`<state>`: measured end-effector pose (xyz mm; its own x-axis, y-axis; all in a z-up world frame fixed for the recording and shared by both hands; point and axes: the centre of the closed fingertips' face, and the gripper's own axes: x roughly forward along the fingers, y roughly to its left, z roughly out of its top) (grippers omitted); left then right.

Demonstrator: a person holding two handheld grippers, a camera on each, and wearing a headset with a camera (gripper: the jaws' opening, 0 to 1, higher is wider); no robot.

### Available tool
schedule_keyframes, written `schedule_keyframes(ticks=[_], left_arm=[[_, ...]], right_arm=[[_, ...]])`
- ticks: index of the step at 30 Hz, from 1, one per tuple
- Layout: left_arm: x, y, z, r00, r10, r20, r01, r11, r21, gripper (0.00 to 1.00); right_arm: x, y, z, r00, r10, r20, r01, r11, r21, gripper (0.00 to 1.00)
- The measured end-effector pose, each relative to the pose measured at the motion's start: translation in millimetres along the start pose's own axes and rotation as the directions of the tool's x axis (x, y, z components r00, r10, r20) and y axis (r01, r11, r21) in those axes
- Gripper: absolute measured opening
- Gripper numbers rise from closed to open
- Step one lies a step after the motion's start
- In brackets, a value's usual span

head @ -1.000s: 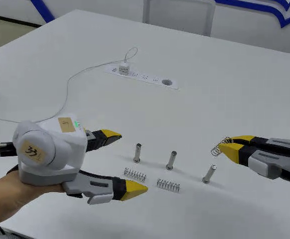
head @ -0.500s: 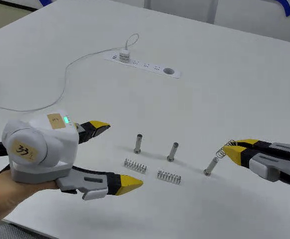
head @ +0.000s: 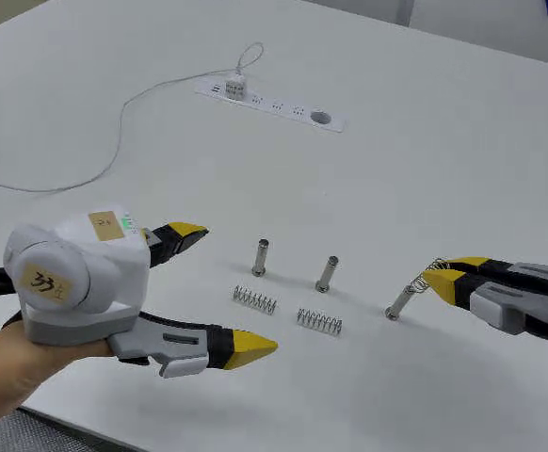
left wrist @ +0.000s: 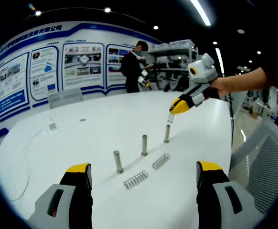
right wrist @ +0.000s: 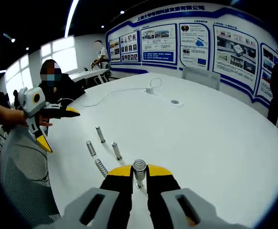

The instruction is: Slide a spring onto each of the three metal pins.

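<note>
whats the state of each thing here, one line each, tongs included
left tongs, open, empty
right tongs, shut on the held spring
held spring, at the tip of the right pin, not yet slid down
right pin, standing
left pin, standing, bare
middle pin, standing, bare
left loose spring, lying flat
right loose spring, lying flat
power strip, one white plug in
</note>
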<state>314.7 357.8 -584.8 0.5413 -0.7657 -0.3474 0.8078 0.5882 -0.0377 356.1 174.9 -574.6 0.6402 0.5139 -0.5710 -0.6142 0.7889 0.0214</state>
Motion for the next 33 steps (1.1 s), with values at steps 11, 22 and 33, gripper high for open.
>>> schedule_keyframes(ticks=[11,22,33], left_arm=[[-2.0,-0.9,-3.7,1.0000,0.001,-0.002,-0.001,1.000,-0.016,0.93],[-1.2,-0.6,-5.2,0.9996,-0.012,-0.026,0.012,1.000,0.004,0.93],[-3.5,2.7,-1.9,0.9989,-0.011,-0.046,0.012,1.000,0.028,0.94]], right_arm=[[8.0,2.5,-4.9,0.9998,0.010,-0.015,-0.010,1.000,0.008,0.11],[20.7,3.9,-20.0,0.9973,0.010,-0.073,-0.013,0.999,-0.041,0.11],[34.3,3.0,-34.0,0.9931,0.002,-0.117,-0.014,0.995,-0.099,0.11]])
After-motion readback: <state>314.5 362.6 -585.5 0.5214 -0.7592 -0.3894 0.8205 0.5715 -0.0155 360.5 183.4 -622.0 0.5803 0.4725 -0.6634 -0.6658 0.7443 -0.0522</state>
